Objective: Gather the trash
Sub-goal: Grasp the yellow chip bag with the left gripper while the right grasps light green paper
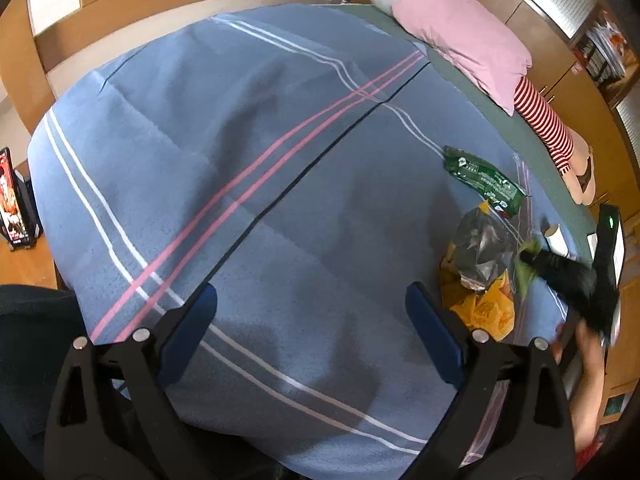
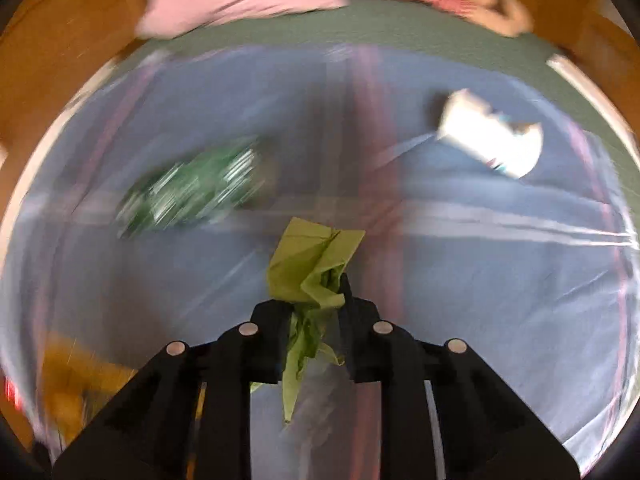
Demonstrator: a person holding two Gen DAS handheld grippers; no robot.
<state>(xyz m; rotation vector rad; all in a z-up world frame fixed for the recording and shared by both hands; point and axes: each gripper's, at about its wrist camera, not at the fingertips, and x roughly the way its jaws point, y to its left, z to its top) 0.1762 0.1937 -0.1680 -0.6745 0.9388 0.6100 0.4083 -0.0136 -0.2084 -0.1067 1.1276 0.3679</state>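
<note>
Right gripper [image 2: 310, 312] pinching crumpled green paper [image 2: 316, 260] above blue blanket [image 1: 240, 160]; left gripper [image 1: 312, 312] hovering, jaws gaping wide, gripping nothing; green wrapper [image 1: 480, 178] lying far right.

Blue striped blanket [image 1: 240, 160], pink pillow [image 1: 460, 32], striped plush doll [image 1: 548, 128], wooden bedframe [image 1: 64, 28]

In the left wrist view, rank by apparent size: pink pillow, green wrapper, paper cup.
1. pink pillow
2. green wrapper
3. paper cup, partly hidden behind the right gripper.
</note>
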